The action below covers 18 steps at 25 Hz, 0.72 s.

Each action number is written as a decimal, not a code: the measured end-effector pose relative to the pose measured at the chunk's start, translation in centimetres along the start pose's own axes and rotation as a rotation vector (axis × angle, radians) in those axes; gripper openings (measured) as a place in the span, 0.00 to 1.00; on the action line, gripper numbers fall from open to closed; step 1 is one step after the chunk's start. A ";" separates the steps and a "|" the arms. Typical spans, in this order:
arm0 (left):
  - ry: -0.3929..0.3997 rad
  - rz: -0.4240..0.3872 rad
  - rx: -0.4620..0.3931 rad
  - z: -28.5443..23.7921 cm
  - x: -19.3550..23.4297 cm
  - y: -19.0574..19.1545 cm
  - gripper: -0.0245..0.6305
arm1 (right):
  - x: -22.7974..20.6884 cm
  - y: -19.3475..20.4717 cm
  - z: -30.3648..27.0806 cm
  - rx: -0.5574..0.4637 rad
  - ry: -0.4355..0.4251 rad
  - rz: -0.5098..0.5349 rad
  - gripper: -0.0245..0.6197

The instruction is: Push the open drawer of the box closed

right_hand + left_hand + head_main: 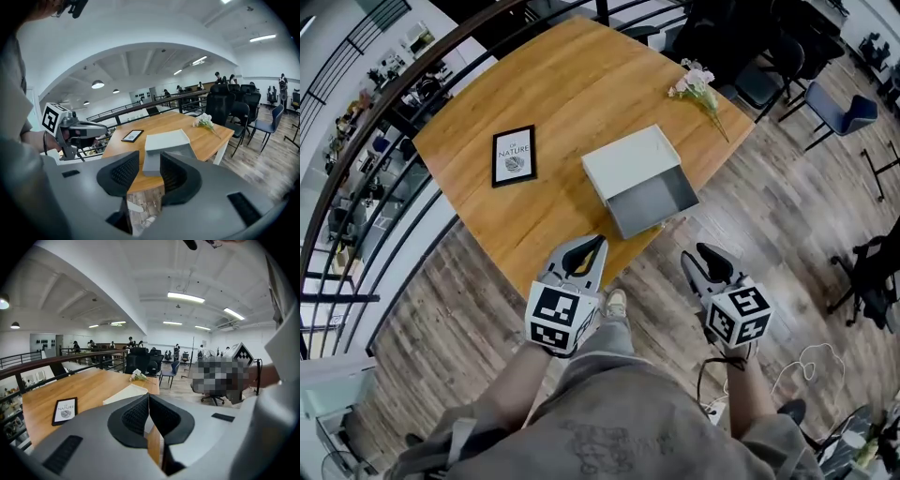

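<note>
A white box [630,159] stands on the wooden table [553,84], its grey drawer [654,202] pulled out toward the table's near edge. My left gripper [599,246] hovers at that edge, just left of the drawer front, with its jaws shut and nothing between them. My right gripper [699,259] is open and hangs over the floor, a little short and right of the drawer. In the right gripper view the drawer [151,165] shows between the spread fingers of the right gripper [149,158]. In the left gripper view the box [125,393] lies beyond the closed left gripper [149,397].
A black-framed print [514,156] lies on the table's left part. A sprig of white flowers [697,84] lies at the far right corner. A dark railing [389,108] runs behind the table. Office chairs [839,108] stand on the wood floor to the right.
</note>
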<state>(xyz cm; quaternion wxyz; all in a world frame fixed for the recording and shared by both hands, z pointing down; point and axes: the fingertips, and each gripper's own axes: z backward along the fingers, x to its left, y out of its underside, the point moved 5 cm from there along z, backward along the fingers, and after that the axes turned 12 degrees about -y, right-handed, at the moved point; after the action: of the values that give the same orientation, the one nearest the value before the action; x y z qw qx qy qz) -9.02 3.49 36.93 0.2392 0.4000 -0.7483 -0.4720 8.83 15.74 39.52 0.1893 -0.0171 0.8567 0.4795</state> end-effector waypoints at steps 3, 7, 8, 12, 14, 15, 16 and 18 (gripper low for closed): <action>0.025 0.017 0.057 -2.3 0.8 1.7 0.07 | -1.9 2.1 -2.9 0.076 0.016 -0.037 0.28; 0.057 0.031 0.122 -4.9 1.8 4.0 0.07 | -4.0 4.3 -6.2 0.154 0.027 -0.086 0.28; 0.063 0.034 0.140 -5.5 2.1 4.6 0.07 | -4.4 4.7 -6.9 0.170 0.030 -0.095 0.28; 0.066 0.058 0.200 -6.9 3.2 7.1 0.07 | -5.6 5.9 -9.4 0.228 0.038 -0.113 0.28; 0.065 0.066 0.227 -7.3 3.4 8.0 0.07 | -6.2 6.7 -10.3 0.259 0.039 -0.123 0.28; 0.066 0.070 0.239 -7.5 3.3 8.4 0.07 | -6.5 7.2 -10.7 0.276 0.039 -0.128 0.28; 0.068 0.074 0.249 -7.7 3.3 8.7 0.07 | -6.8 7.5 -10.9 0.292 0.040 -0.130 0.28; 0.073 0.080 0.269 -8.1 3.1 9.3 0.07 | -7.6 8.2 -11.5 0.318 0.043 -0.134 0.28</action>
<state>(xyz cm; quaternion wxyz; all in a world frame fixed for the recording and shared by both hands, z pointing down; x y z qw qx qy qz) -8.31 -1.09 48.74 0.2289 0.4153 -0.8109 -0.3428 10.66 9.46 54.17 0.2025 -0.0542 0.9226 0.3238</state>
